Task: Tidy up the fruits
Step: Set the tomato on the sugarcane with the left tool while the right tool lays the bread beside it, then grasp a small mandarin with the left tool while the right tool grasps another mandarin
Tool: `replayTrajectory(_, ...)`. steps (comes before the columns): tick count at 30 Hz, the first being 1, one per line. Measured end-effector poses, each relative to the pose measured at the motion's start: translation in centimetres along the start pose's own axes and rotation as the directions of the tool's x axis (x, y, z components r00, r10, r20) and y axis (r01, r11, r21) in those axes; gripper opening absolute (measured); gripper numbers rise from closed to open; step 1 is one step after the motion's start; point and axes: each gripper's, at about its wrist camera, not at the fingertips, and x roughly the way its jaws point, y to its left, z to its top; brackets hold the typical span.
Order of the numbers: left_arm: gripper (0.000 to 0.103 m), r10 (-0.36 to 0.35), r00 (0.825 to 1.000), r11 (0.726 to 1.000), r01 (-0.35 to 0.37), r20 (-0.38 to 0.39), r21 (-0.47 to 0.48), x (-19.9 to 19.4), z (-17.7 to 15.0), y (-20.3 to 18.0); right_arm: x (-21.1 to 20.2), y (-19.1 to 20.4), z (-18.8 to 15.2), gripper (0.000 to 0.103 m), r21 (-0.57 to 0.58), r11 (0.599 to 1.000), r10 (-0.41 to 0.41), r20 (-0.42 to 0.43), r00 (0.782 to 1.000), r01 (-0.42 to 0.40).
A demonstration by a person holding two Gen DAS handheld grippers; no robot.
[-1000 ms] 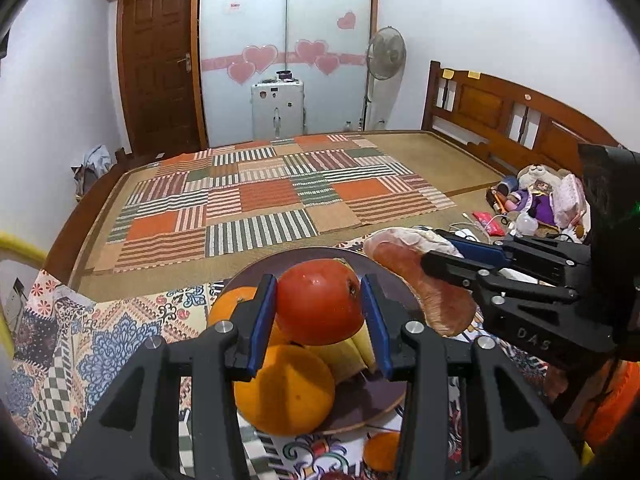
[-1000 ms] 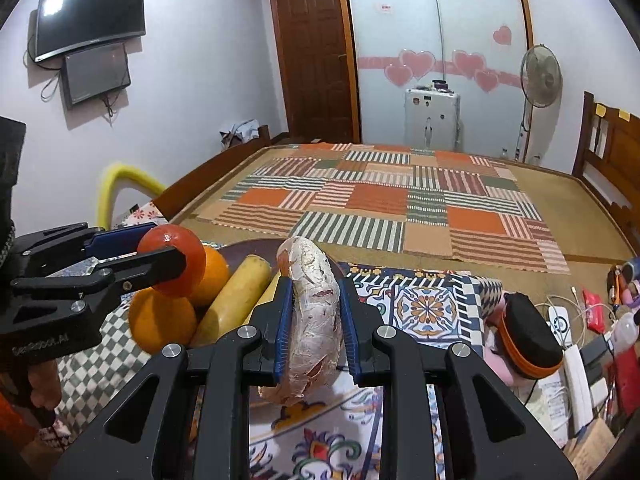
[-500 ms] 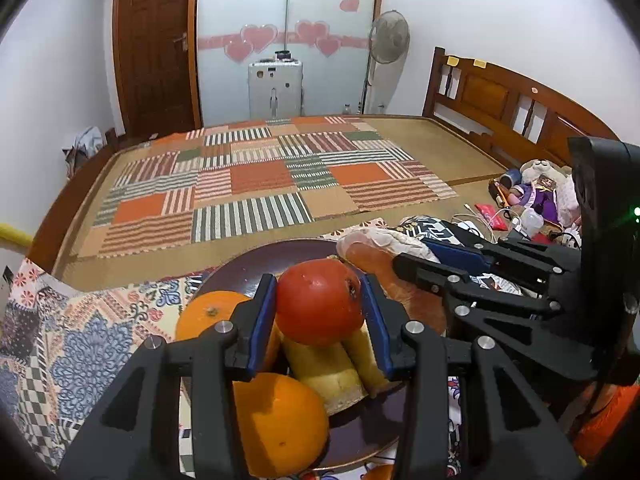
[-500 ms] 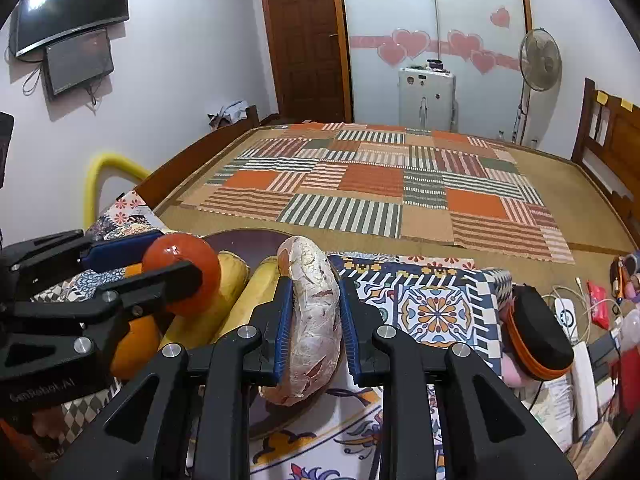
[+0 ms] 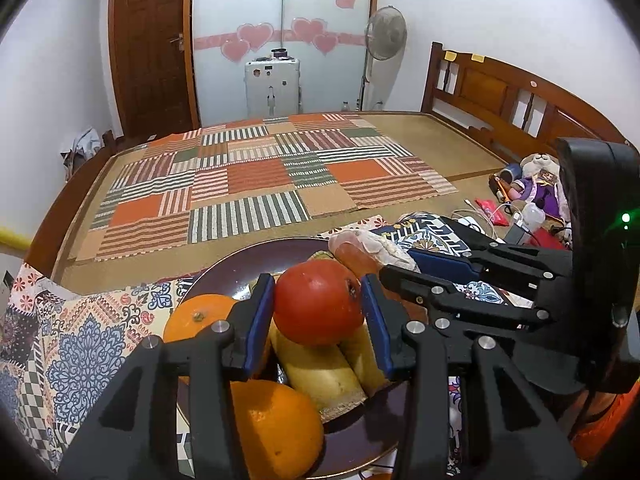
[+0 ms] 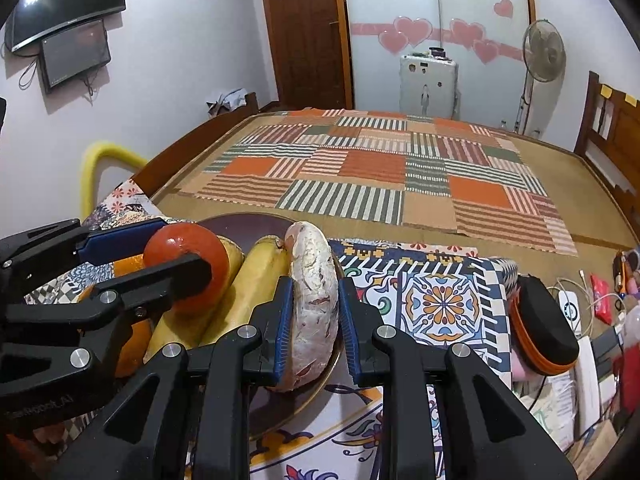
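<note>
Both grippers have sunk toward the plate (image 5: 224,276), left gripper (image 5: 319,312) clamping the tomato (image 5: 318,302) above the bananas (image 5: 320,376), right gripper (image 6: 314,312) pinching a peeled pomelo segment (image 6: 314,300) that could roll off the rim.

Faint embossed lettering on the left gripper (image 6: 200,276) body, seemingly "GenRobot.AI", only partly legible

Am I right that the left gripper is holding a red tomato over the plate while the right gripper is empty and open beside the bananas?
Not quite. The left gripper does hold the tomato over the plate, but the right gripper is not empty: the right wrist view shows it shut on a peeled fruit segment beside the bananas.
</note>
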Motion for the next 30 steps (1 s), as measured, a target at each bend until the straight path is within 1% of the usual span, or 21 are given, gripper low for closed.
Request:
replayTrajectory(5,0.05,0.002,1.0,1.0,-0.003,-0.004,-0.003,0.1,-0.1,-0.2,0.8,-0.5,-0.2,0.022,0.012,1.0,0.017,-0.041,0.999,-0.017)
replayTrajectory(8,0.055,0.0,1.0,1.0,-0.001,-0.007,-0.005,0.0,-0.3,-0.1,0.8,-0.6,-0.3,0.022,0.018,0.999,0.028,-0.044,0.999,-0.028)
replayTrajectory(13,0.055,-0.001,1.0,1.0,0.0,-0.021,-0.01,-0.2,-0.7,-0.2,-0.1,-0.2,-0.3,0.022,0.004,1.0,0.007,-0.026,1.0,-0.007)
replayTrajectory(16,0.055,0.003,1.0,1.0,-0.003,-0.006,-0.014,-1.1,-0.7,0.0,-0.9,-0.2,-0.3,0.022,-0.003,1.0,-0.003,-0.013,1.0,0.003)
replayTrajectory(22,0.055,0.022,0.999,1.0,-0.022,0.031,-0.011,-3.5,-1.1,0.5,-3.3,0.0,-0.6,0.023,-0.008,1.0,0.003,0.025,1.0,-0.003)
replayTrajectory(27,0.055,0.033,0.998,0.999,-0.032,0.047,-0.025,-4.9,-1.5,1.3,-3.9,0.4,-0.8,0.023,-0.02,1.0,0.0,0.037,0.999,0.001)
replayTrajectory(30,0.055,0.035,0.998,0.998,-0.033,0.048,-0.05,-5.6,-2.0,2.1,-4.1,0.6,-0.9,0.023,-0.031,0.999,-0.008,0.04,0.999,0.01)
